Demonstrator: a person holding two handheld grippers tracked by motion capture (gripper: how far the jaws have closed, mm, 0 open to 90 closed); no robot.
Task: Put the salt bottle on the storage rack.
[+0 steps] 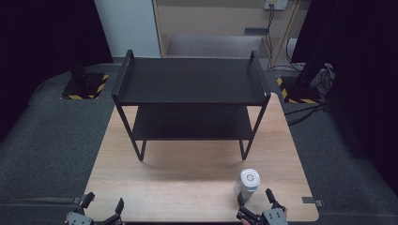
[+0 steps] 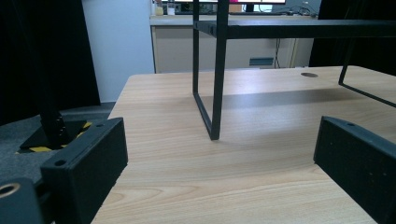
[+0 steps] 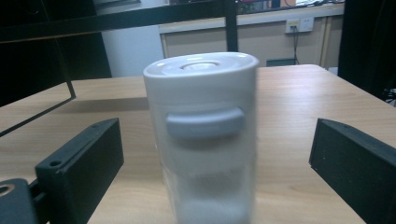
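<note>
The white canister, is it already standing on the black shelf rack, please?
No, the white canister stands on the table in front of the black shelf rack.

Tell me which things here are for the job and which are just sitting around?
For the job:
- white canister, standing upright between the open jaws of the right gripper, which don't touch it
- wooden table it stands on

Just there:
- black two-level shelf, nothing on it
- left gripper, open, holding nothing
</note>
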